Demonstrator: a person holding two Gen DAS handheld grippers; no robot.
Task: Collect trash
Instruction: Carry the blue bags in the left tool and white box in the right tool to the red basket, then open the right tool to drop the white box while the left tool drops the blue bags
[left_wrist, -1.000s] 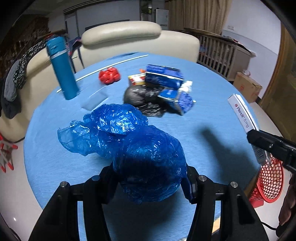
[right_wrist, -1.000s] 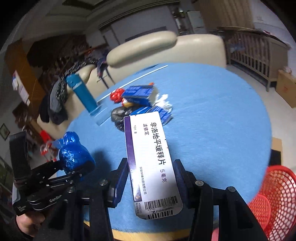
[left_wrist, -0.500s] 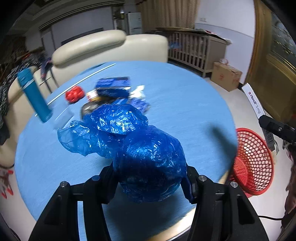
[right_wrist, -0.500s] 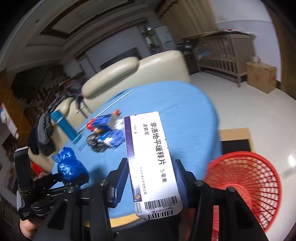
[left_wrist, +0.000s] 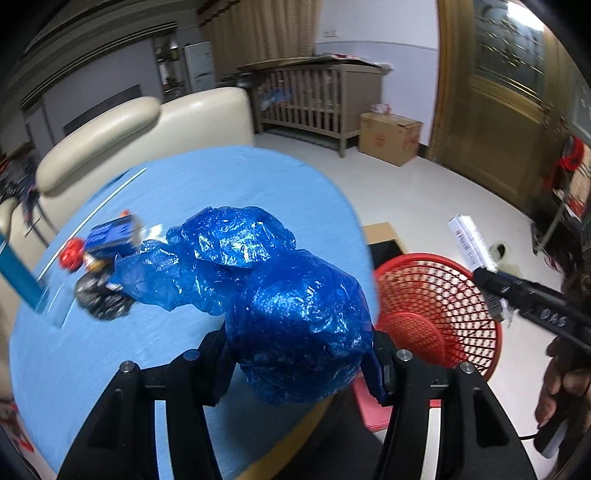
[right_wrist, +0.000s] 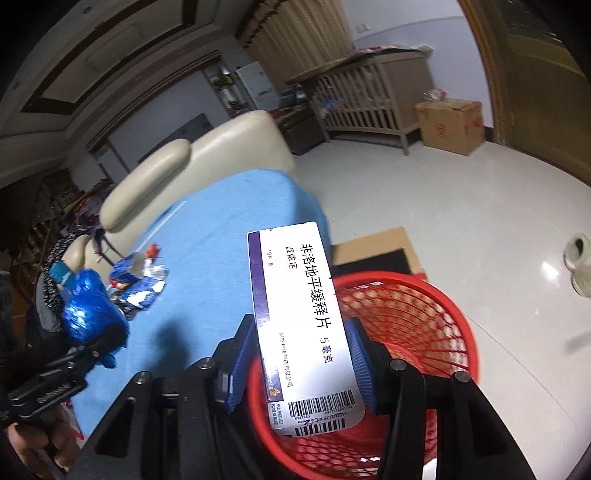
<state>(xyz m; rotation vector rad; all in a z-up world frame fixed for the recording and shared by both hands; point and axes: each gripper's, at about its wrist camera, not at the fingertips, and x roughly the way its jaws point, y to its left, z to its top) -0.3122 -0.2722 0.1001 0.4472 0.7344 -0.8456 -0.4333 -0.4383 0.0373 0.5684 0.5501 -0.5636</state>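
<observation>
Trash in both tongs: my right gripper (right_wrist: 299, 365) clamps the medicine box (right_wrist: 301, 325) above the red basket (right_wrist: 424, 317); my left gripper (left_wrist: 299, 350) squeezes the blue plastic bag (left_wrist: 295, 321), probably short of the rim. Released now, its loose tail could snag and spill onto the table (left_wrist: 92, 343).
</observation>
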